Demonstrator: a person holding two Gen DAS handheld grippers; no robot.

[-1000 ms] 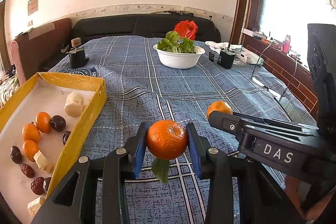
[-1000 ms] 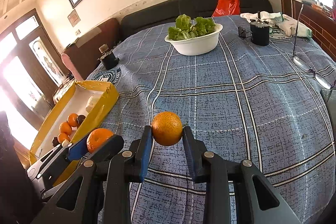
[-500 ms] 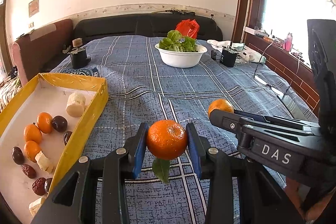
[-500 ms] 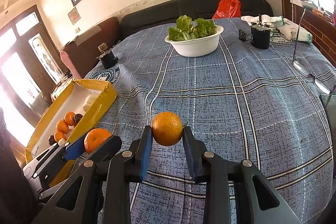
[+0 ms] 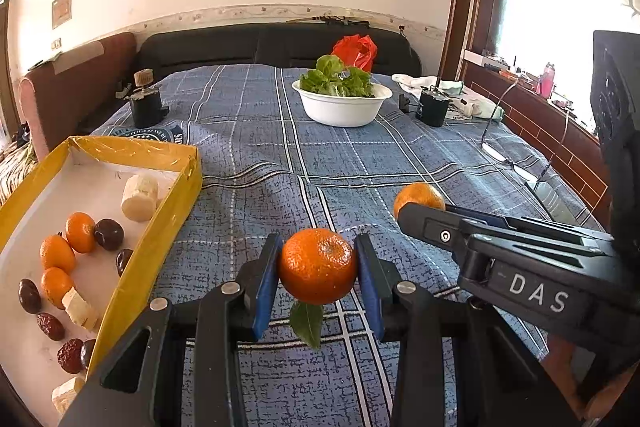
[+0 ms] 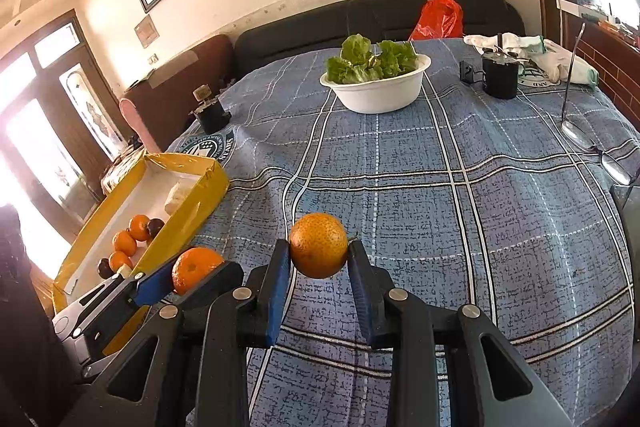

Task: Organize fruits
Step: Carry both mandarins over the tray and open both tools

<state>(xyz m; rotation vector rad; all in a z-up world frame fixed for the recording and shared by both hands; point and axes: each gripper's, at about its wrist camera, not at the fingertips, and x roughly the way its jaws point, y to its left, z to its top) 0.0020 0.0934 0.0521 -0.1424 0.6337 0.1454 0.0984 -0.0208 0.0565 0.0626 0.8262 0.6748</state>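
Side by side above the bed (image 5: 400, 155), the left tongs (image 5: 318, 269) pinch a leafy tangerine (image 5: 318, 265) and the right tongs (image 6: 318, 253) pinch an orange (image 6: 319, 245). Left of them sits the yellow tray (image 5: 176, 203) of fruit.

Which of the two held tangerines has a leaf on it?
The tangerine in the left gripper: a green leaf hangs beneath it. The right gripper's tangerine shows none.

- tray (image 5: 188, 183) on bed's left edge, fruit pieces (image 5: 80, 231) inside
- bowl (image 5: 342, 109) far centre, behind both held tangerines (image 5: 318, 265)
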